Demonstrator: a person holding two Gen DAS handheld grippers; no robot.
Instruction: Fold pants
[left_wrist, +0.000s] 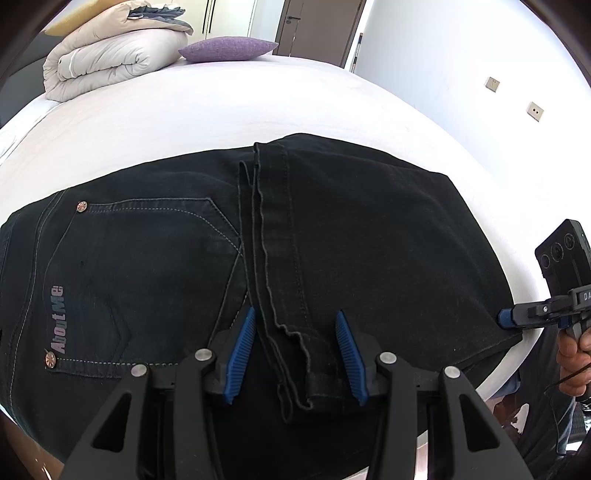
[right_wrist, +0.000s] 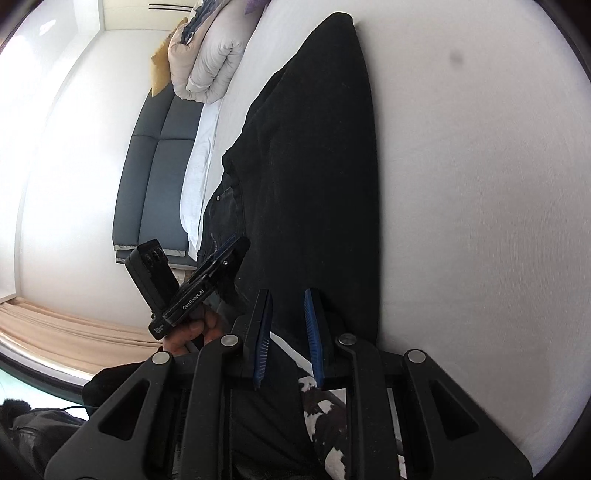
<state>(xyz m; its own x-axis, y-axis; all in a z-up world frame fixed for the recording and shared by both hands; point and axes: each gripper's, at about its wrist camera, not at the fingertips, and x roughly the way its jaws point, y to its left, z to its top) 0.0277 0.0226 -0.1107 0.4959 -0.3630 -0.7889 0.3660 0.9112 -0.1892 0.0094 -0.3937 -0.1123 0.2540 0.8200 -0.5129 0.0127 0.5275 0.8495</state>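
Note:
Black jeans (left_wrist: 369, 240) lie folded on the white bed (left_wrist: 221, 110), back pocket to the left and leg hems lying over the middle. My left gripper (left_wrist: 295, 325) is open, its blue pads on either side of the hems at the near edge. My right gripper (left_wrist: 504, 318) shows at the right, at the fold corner of the jeans. In the right wrist view the right gripper (right_wrist: 288, 306) is open, its tips at the edge of the jeans (right_wrist: 314, 166). The left gripper (right_wrist: 221, 258) shows there at the left, over the jeans.
A rolled beige duvet (left_wrist: 103, 59) and a purple pillow (left_wrist: 225, 50) lie at the far end of the bed. A dark grey headboard (right_wrist: 155, 177) stands behind them. The bed edge is near at the right (left_wrist: 517, 362). A door (left_wrist: 317, 26) is beyond.

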